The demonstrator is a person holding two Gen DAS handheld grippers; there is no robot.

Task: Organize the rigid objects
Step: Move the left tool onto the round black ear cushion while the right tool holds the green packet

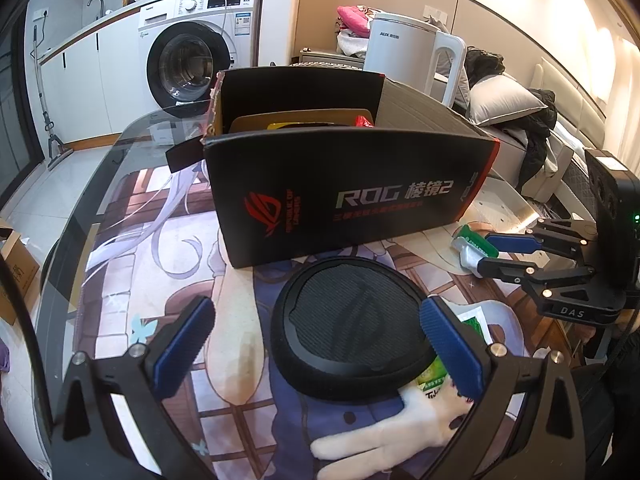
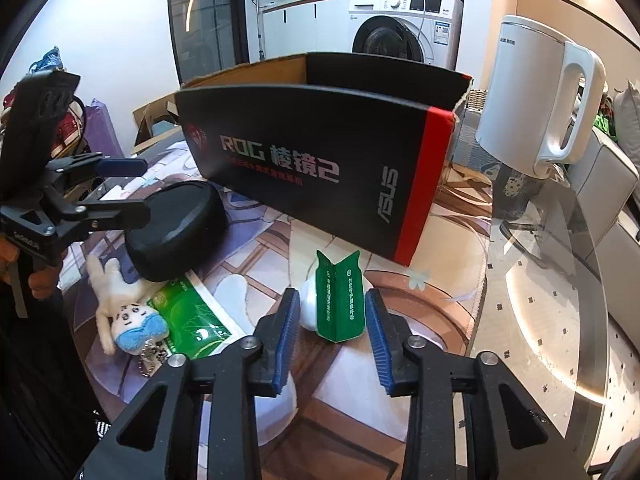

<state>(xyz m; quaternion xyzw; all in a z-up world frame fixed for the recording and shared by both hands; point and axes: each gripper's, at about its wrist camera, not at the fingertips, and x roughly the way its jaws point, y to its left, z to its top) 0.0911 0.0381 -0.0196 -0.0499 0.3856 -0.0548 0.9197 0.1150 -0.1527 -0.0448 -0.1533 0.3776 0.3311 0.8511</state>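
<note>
So from the left wrist view, the left gripper (image 1: 316,344) sits wide open around the black round case (image 1: 352,330), pads on either side of it but not pressing yet. The case lies flat on the bench (image 1: 132,216), just in front of the open black box (image 1: 348,196), mesh-textured top, hard-looking rim. Off to the right, the right gripper (image 1: 486,250) looks clamped on a small green and white packet (image 1: 470,242).

Right wrist view backs that up: right gripper (image 2: 332,312) closed on the packet (image 2: 338,300), which is still down on the bench beside the box (image 2: 320,160). My guess is the grab step is done, so next comes lifting it over the box wall and dropping it in.
</note>
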